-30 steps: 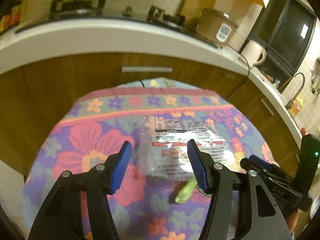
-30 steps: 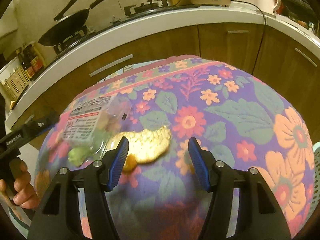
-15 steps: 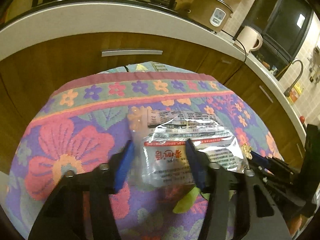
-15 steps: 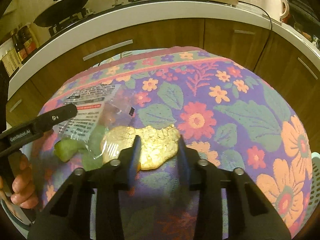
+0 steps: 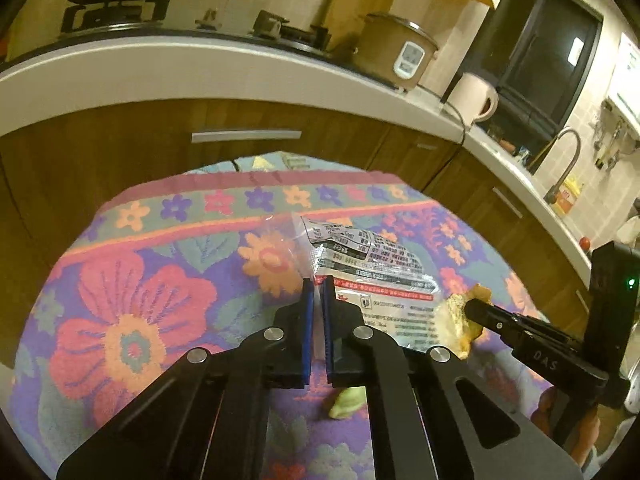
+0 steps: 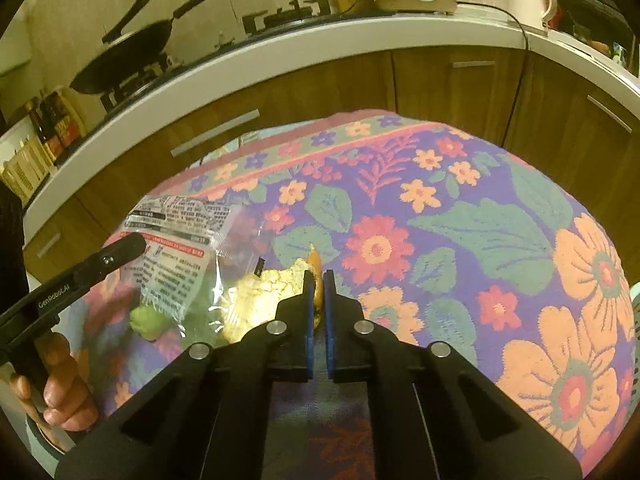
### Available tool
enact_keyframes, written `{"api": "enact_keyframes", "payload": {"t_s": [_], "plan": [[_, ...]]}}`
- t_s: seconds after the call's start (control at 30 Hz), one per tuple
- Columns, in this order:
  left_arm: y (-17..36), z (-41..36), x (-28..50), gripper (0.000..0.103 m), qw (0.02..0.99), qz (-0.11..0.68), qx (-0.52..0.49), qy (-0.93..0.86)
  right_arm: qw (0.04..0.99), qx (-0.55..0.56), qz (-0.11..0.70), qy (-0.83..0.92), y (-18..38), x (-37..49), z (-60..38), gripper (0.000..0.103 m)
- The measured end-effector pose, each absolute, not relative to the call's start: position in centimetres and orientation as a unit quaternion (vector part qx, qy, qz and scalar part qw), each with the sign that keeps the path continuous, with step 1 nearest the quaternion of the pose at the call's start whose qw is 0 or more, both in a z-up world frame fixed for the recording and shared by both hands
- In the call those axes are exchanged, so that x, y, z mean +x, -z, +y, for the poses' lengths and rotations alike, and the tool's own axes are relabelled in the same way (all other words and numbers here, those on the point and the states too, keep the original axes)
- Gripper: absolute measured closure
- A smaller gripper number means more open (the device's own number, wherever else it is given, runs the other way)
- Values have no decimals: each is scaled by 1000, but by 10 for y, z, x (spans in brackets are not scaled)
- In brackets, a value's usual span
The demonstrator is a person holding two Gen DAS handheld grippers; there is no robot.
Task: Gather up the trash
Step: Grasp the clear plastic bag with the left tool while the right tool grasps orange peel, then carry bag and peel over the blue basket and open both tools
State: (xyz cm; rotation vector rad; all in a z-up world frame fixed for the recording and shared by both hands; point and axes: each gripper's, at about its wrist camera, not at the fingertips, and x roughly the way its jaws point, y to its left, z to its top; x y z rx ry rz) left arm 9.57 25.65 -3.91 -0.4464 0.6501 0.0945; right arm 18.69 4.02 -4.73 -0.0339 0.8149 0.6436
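A clear plastic wrapper with printed text lies on the flowered tablecloth. My left gripper is shut on its left edge. A yellow peel lies next to the wrapper. My right gripper is shut on the peel's right edge. The peel also shows in the left wrist view, with the right gripper's finger on it. A small green scrap lies on the cloth below the wrapper; it also shows in the right wrist view.
The table stands close to wooden cabinets under a white counter. On the counter are a stove with a pan, a rice cooker and a kettle. A sink tap is at the right.
Both grippers moved forward onto the trash and closed: the left on the wrapper's edge, the right on the yellow peel.
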Motion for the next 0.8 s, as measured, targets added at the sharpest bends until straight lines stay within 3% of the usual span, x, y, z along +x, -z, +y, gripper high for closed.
{"api": "enact_keyframes", "payload": {"t_s": [0.33, 0.8], "plan": [[3, 245, 63, 101, 934, 264, -241, -11, 893, 28, 334, -300, 14, 166, -10, 101], [-32, 163, 58, 101, 943, 252, -212, 52, 913, 77, 300, -265, -12, 134, -103, 101]]}}
